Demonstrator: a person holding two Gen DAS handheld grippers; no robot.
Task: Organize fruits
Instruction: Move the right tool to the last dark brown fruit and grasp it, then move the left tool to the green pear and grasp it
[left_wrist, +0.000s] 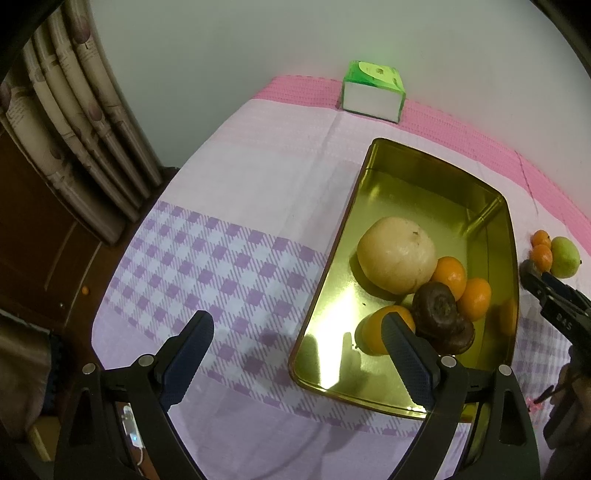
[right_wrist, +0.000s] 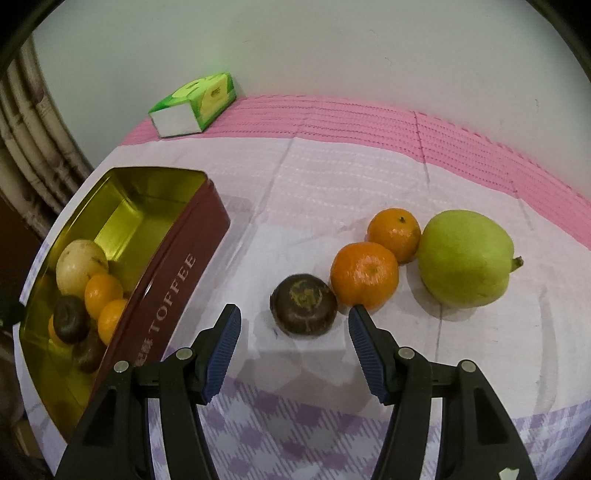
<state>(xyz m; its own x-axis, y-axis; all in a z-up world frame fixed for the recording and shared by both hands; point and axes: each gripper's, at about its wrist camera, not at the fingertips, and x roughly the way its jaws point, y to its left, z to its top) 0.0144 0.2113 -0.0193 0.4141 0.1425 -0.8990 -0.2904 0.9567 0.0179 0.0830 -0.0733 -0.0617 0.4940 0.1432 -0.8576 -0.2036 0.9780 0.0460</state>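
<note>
Right wrist view is showing the right gripper (right_wrist: 293, 326) hovering with fingers spread and empty, the dark brown fruit (right_wrist: 303, 309) lying just beyond their tips. Right of the toffee tin (right_wrist: 177, 284), it is touching an orange (right_wrist: 364, 275). Left gripper (left_wrist: 299, 328) is hanging wide open over the tin's near edge.

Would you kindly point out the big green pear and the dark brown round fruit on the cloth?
Big green pear (right_wrist: 465, 258): right wrist view, middle of its skin.
Dark brown round fruit (right_wrist: 303, 303): right wrist view, its top.

My gold tin (right_wrist: 122, 218) holds a pale round fruit (right_wrist: 82, 261), oranges and dark fruits. Outside lie a dark fruit (right_wrist: 303, 303), two oranges (right_wrist: 364, 275) and a green pear (right_wrist: 466, 258).
</note>
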